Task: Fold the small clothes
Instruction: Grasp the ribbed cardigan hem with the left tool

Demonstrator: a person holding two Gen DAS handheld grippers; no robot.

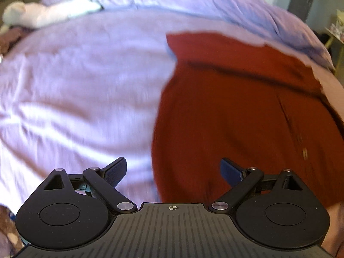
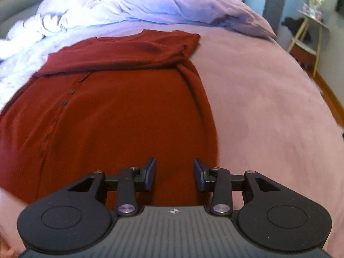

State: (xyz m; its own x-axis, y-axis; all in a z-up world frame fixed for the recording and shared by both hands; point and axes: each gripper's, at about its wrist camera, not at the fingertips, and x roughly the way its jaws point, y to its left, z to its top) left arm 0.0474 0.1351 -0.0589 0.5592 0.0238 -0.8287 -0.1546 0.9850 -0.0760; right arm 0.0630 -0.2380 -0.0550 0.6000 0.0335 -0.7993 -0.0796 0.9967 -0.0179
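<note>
A dark red buttoned garment (image 2: 120, 107) lies flat on a lilac bed sheet (image 2: 268, 111), with its sleeves folded across the top. In the left wrist view the garment (image 1: 247, 118) fills the right half. My left gripper (image 1: 173, 172) is wide open and empty above the garment's left edge. My right gripper (image 2: 174, 174) is open and empty, hovering over the garment's near right part. Neither touches the cloth.
A rumpled lilac duvet (image 2: 139, 4) lies at the far end of the bed. A white stuffed toy (image 1: 38, 15) lies at the far left. A small side table (image 2: 309, 30) stands on the floor to the right of the bed.
</note>
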